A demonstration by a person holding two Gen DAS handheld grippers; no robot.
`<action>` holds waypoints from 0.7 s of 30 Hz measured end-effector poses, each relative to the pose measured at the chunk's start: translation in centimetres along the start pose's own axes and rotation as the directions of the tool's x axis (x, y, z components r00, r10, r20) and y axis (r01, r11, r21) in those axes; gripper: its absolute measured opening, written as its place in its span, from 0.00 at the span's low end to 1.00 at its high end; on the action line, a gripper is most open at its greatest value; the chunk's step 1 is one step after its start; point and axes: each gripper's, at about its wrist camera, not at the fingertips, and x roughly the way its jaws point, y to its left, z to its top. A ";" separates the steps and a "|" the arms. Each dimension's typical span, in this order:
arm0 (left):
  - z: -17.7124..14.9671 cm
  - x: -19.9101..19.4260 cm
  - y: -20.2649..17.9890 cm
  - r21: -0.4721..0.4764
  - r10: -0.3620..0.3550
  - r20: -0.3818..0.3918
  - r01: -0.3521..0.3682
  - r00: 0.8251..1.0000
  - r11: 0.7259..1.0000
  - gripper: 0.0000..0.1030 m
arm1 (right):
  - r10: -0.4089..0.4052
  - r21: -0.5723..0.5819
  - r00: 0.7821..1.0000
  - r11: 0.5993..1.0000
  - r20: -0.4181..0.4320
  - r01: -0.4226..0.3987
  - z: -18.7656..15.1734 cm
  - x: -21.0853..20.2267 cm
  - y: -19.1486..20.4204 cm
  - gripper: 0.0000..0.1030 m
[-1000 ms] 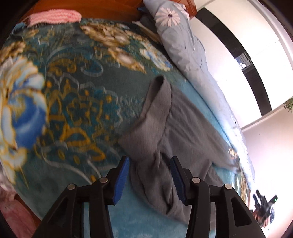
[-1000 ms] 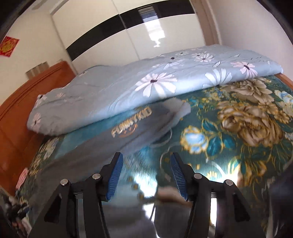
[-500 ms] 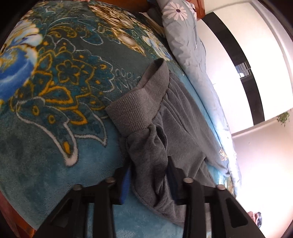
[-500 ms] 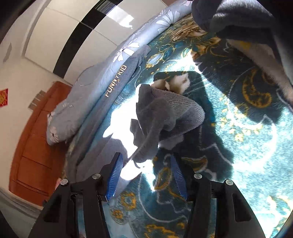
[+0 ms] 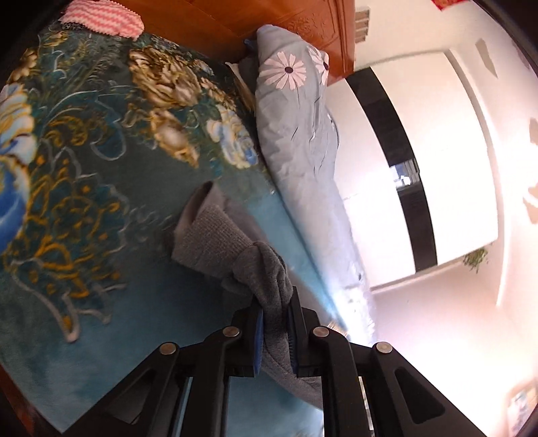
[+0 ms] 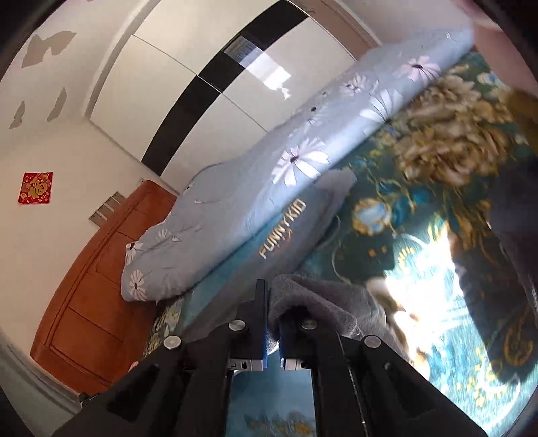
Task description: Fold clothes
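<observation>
A grey sweatshirt (image 5: 218, 242) with a ribbed hem lies on the teal floral blanket (image 5: 84, 168). My left gripper (image 5: 275, 304) is shut on a bunched fold of it near the hem and holds it lifted off the bed. In the right wrist view the same garment (image 6: 322, 299) shows with gold "FUNNYKID" lettering (image 6: 282, 232) on a part that lies against the quilt. My right gripper (image 6: 273, 302) is shut on another grey ribbed edge of it.
A rolled light-blue daisy quilt (image 5: 302, 141) lies along the far side of the bed, also in the right wrist view (image 6: 269, 174). A wooden headboard (image 6: 84, 285) and a pink knit item (image 5: 104, 16) are at the bed's head. A dark garment (image 6: 511, 269) lies at right.
Both grippers have closed on the grey sweatshirt: the left gripped at half a second ago, the right since then. Both have lifted their edges off the blanket.
</observation>
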 end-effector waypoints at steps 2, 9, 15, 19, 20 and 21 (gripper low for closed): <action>1.0 1.9 -1.1 -0.024 0.041 -0.005 -0.041 0.999 0.999 0.12 | -0.044 -0.018 0.999 0.999 -0.004 0.044 2.2 2.8 1.1 0.04; 5.1 10.9 -2.7 0.004 0.196 -0.055 -0.196 0.979 0.981 0.12 | -0.246 -0.100 0.963 0.967 -0.111 0.236 8.0 17.4 2.0 0.05; 8.6 18.9 -1.0 0.051 0.291 -0.102 -0.287 0.951 0.957 0.13 | -0.391 -0.153 0.896 0.918 -0.210 0.365 9.7 29.2 1.7 0.05; 9.6 22.0 1.2 0.044 0.312 -0.154 -0.309 0.937 0.950 0.16 | -0.465 -0.229 0.854 0.880 -0.234 0.416 9.0 34.1 1.9 0.05; 9.6 22.4 1.6 0.049 0.309 -0.164 -0.305 0.937 0.951 0.17 | -0.487 -0.254 0.840 0.866 -0.239 0.430 8.7 35.1 1.9 0.05; 9.5 22.4 1.5 0.062 0.296 -0.168 -0.290 0.940 0.955 0.18 | -0.495 -0.267 0.836 0.861 -0.237 0.434 8.4 35.5 1.8 0.05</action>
